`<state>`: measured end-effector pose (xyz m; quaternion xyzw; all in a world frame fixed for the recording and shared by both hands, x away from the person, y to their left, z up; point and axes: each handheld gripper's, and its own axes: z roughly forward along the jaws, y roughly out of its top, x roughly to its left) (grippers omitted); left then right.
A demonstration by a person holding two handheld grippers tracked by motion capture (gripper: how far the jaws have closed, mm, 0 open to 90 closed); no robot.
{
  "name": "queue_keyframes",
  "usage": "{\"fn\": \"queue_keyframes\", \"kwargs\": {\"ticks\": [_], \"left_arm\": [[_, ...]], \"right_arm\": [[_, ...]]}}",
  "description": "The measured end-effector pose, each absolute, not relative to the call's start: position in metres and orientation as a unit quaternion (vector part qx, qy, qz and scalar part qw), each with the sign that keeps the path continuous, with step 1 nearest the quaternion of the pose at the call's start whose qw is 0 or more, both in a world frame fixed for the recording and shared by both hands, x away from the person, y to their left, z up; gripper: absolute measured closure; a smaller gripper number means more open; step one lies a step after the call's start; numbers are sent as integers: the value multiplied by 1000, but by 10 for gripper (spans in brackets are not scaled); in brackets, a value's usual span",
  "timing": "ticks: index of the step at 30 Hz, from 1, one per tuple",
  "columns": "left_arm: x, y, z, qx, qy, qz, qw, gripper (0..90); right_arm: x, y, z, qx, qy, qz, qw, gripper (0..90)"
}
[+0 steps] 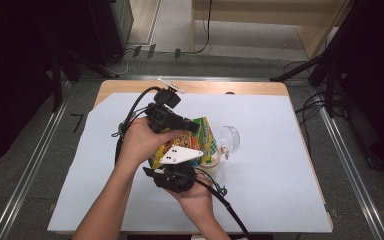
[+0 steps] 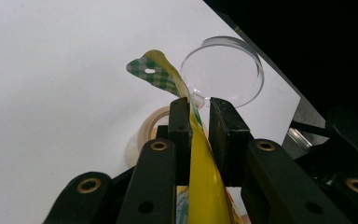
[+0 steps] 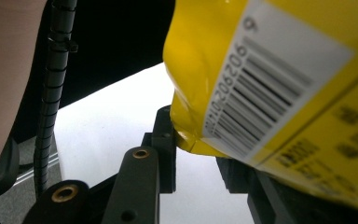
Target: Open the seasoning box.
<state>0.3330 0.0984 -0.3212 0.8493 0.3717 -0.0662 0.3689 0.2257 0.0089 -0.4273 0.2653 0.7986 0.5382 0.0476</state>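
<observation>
**Two claws grasping one snack pouch**

Above the white-covered counter (image 1: 280, 165), the left claw (image 2: 199, 122) is clenched on the yellow printed plastic snack pouch (image 2: 204, 186); the right claw (image 3: 196, 154) grips its barcode end. A clear round plastic lid (image 1: 231, 138) lies beside.

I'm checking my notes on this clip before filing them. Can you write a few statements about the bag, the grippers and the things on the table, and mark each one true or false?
1. Both grippers hold the yellow snack bag. True: the left gripper pinches its upper edge and the right gripper grips a lower corner.
2. The bag lies flat on the table. False: it is held up above the white sheet.
3. A clear round lid stands by the bag. True.
4. The printed barcode sits on a red panel. False: it is on a white label on yellow film.
5. The left gripper's jaws stand wide apart with nothing between them. False: they are close together with the bag's film between them.
</observation>
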Motion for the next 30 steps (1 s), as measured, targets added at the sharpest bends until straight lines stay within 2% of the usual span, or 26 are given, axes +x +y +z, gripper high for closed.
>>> {"fn": "queue_keyframes", "kwargs": {"ticks": [30], "left_arm": [[333,102,-320,848,368,-59,376,796]], "right_arm": [[233,11,-431,262,800,537,57,727]]}}
